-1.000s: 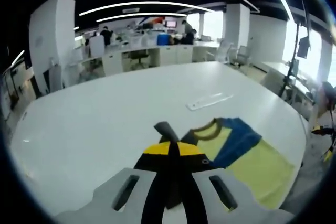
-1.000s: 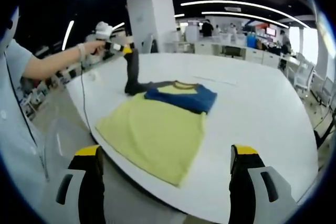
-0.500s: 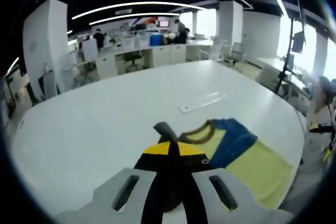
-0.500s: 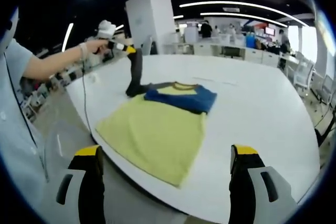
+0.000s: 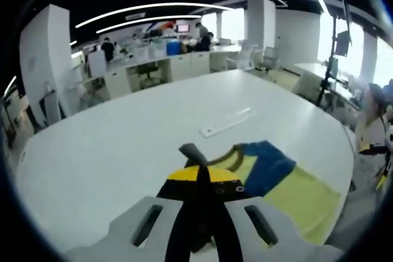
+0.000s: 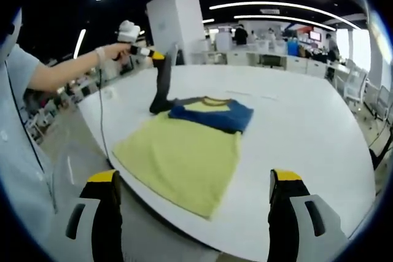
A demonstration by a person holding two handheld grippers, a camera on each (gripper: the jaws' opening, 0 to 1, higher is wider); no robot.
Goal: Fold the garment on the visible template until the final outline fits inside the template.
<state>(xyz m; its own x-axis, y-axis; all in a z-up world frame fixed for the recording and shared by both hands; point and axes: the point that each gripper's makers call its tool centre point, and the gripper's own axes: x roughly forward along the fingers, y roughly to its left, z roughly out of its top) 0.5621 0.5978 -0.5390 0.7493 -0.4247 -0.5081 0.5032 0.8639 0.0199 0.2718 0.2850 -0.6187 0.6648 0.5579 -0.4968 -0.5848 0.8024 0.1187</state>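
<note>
Lifted slightly higher than a second ago, the left gripper [image 5: 198, 179] stays clamped on the T-shirt's dark sleeve [image 5: 191, 151], likely to fold it inward. In the right gripper view, the right gripper [image 6: 191, 204] hangs wide open, empty, before the yellow T-shirt [image 6: 181, 151] spread on the white table [image 6: 307, 133]; no containers appear.

You work over a large white table [image 6: 307, 133] with a rounded edge. On it lies a yellow garment [image 6: 184, 151], spread flat near the rim, its blue sleeve [image 6: 212, 115] folded across the chest. Farther along the tabletop you see a pale flat strip [image 5: 226, 122].
</note>
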